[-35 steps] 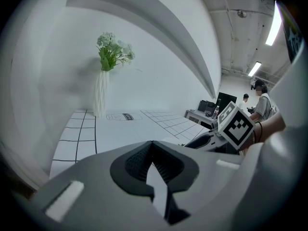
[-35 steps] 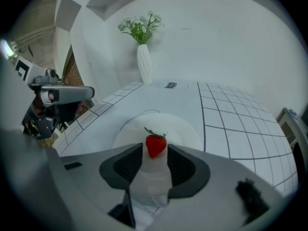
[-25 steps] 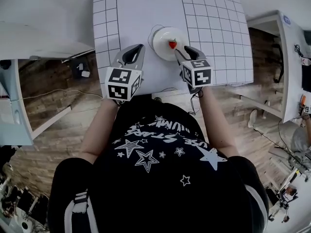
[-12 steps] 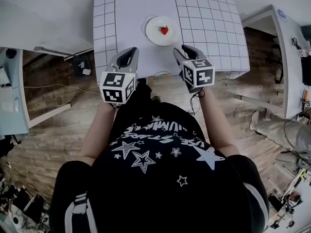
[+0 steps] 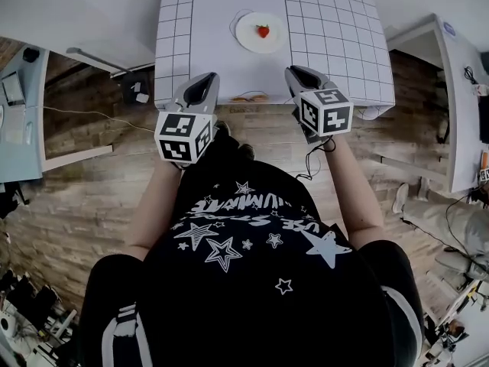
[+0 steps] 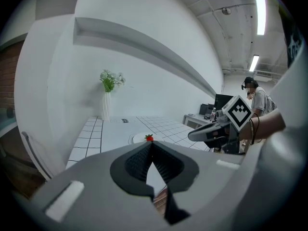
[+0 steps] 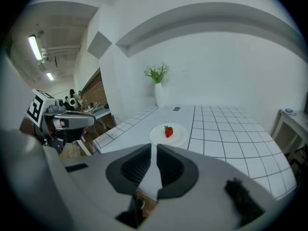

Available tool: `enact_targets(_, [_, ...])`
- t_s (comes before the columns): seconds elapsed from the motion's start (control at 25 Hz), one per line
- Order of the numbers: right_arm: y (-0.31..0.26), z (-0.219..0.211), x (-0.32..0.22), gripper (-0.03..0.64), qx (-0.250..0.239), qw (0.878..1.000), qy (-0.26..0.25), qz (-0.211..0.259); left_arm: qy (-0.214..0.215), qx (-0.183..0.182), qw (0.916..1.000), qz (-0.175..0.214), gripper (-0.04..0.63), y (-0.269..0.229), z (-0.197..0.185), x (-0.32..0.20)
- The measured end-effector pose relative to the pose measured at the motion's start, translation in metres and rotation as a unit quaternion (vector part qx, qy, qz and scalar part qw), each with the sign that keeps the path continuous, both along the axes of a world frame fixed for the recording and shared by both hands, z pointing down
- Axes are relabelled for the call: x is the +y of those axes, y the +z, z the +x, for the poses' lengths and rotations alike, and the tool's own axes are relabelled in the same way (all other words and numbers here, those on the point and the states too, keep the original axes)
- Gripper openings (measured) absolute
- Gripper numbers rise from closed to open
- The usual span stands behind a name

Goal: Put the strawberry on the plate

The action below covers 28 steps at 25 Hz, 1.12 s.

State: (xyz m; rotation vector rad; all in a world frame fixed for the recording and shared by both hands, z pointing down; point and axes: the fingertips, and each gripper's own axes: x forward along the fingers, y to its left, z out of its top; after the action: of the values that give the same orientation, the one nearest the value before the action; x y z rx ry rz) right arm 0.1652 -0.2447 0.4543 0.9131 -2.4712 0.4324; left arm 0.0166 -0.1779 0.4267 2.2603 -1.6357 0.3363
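A red strawberry (image 5: 263,30) lies on the small white plate (image 5: 250,38) in the middle of the white gridded table (image 5: 336,37). Both grippers hover over the table's near edge, well short of the plate. The left gripper (image 5: 208,79) is shut and empty. The right gripper (image 5: 295,73) is closing, with only a thin slit left between its jaws and nothing in it. The right gripper view shows the strawberry (image 7: 168,131) upright on the plate (image 7: 179,137), beyond the right gripper (image 7: 154,149). In the left gripper view the strawberry (image 6: 149,138) peeks just over the left gripper (image 6: 151,145).
A white vase with green flowers (image 7: 158,88) stands at the table's far end by the wall. Low desks flank the table on the left (image 5: 23,128) and right (image 5: 458,90). Wooden floor lies below the near edge. A person (image 6: 257,97) stands in the background.
The right gripper has drawn back from the strawberry on the plate to the table's near edge. The left gripper has pulled back too. The strawberry stays on the plate.
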Motion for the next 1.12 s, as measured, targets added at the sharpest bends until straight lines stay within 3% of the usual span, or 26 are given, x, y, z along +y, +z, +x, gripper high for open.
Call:
enact_targets(0.32, [-0.018, -0.006, 0.026, 0.034, -0.065, 0.998, 0.015, -0.003, 0.008, -0.005, 1.0, -0.002, 0.009, -0.002, 0.003, 0.013])
enact_targets(0.6, [-0.014, -0.014, 0.042, 0.03, -0.065, 0.997, 0.027, -0.008, 0.015, 0.003, 0.9999, 0.004, 0.009, -0.004, -0.002, 0.033])
enact_targets(0.92, [-0.035, -0.073, 0.063, 0.02, -0.077, 0.996, 0.05, 0.006, 0.03, 0.006, 0.9994, 0.013, 0.009, -0.018, -0.065, 0.062])
enact_targets(1.12, [-0.039, -0.112, 0.062, 0.015, -0.066, 0.996, 0.058, 0.016, 0.037, 0.017, 0.9988, 0.028, 0.009, -0.024, -0.107, 0.053])
